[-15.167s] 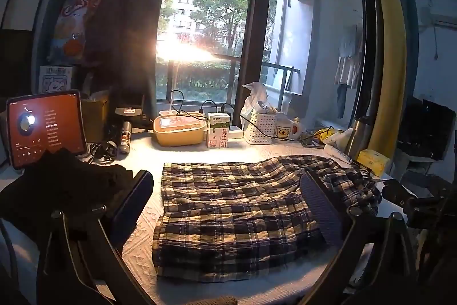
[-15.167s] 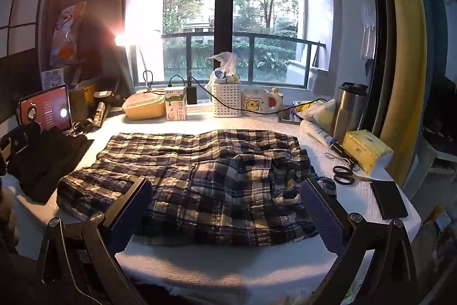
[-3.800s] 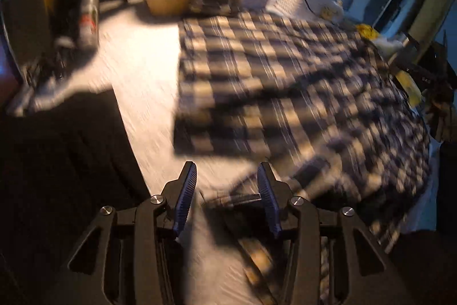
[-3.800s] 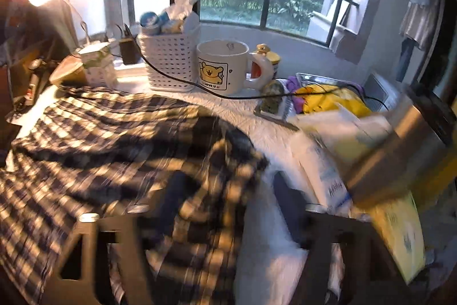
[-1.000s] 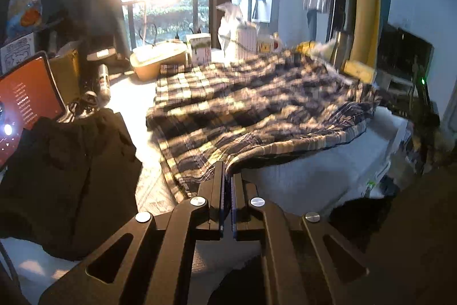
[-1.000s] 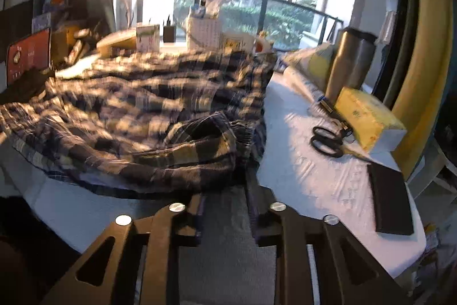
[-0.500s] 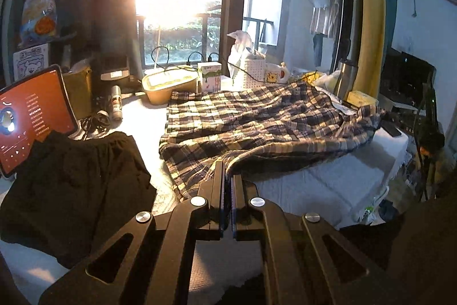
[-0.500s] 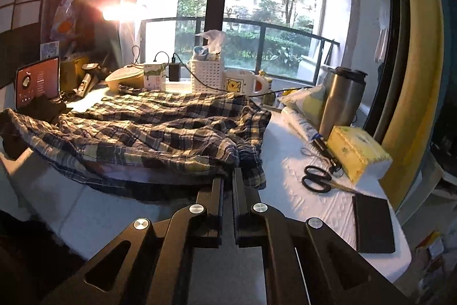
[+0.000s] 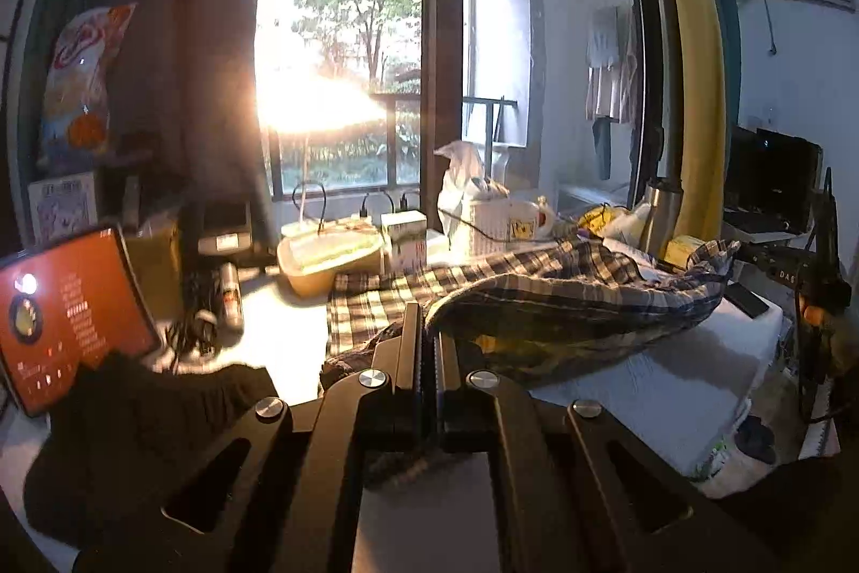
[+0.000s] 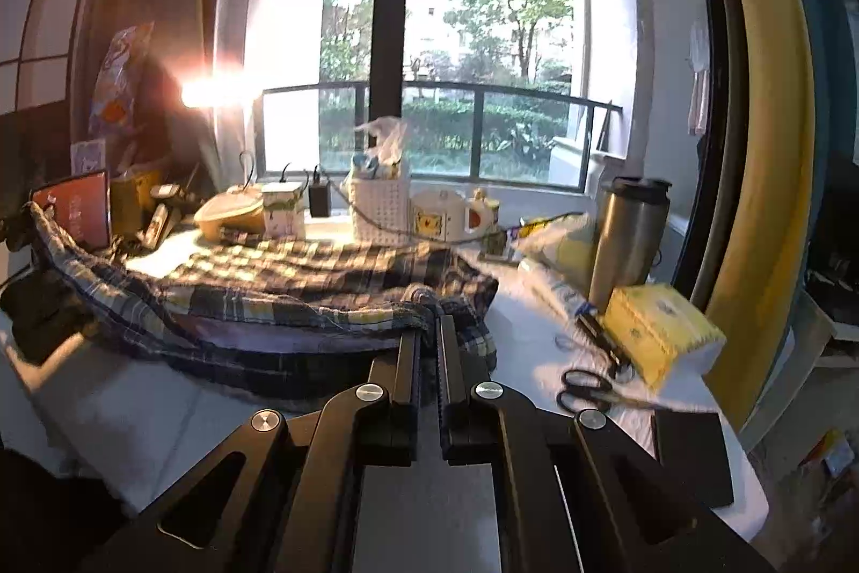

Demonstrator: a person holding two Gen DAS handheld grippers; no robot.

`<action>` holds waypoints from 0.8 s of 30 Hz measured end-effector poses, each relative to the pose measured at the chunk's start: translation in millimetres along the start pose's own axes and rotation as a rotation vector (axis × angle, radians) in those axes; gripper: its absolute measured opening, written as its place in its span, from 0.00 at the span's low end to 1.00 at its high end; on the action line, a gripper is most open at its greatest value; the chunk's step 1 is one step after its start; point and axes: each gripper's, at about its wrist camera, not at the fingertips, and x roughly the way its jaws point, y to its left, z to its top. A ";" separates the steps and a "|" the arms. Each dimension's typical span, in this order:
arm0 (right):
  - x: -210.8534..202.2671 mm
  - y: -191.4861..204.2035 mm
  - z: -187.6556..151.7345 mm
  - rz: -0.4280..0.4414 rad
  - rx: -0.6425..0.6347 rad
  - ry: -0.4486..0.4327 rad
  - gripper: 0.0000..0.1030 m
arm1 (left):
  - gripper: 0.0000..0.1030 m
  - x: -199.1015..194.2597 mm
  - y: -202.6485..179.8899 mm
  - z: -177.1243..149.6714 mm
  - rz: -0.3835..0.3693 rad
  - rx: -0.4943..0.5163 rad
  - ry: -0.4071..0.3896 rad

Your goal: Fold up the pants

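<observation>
Left wrist view shows the left tongs (image 9: 428, 331) clamped tight on one near corner of the plaid pants (image 9: 563, 304). Right wrist view shows the right tongs (image 10: 428, 331) clamped tight on the other near corner of the pants (image 10: 322, 288). The near edge hangs in the air between both tongs, and the far part lies on the white bench (image 10: 542, 304).

Lots could go wrong now. Only a thin bit of cloth sits in each pair of tongs, so a hard tug could make a corner slip out and the fold would flop. If one hand goes higher, the fold could come out crooked. The pants could also sweep into the scissors (image 10: 582, 390), the yellow box (image 10: 660, 331), or the steel cup (image 10: 631, 234) and knock them. The far edge lies just beside the white basket (image 10: 381, 202) and its cable, so it could snag.
</observation>
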 end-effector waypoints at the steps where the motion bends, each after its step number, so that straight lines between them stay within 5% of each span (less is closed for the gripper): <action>1: 2.7 -1.0 3.6 -0.003 0.006 -0.007 0.05 | 0.02 4.0 1.6 4.2 0.005 0.004 -0.003; 15: 70.7 -16.4 66.2 -0.029 0.017 -0.027 0.05 | 0.02 71.1 35.4 49.8 -0.004 -0.029 -0.023; 24: 130.9 -39.2 90.6 -0.074 0.055 0.019 0.05 | 0.02 148.4 51.3 69.2 -0.034 -0.021 0.050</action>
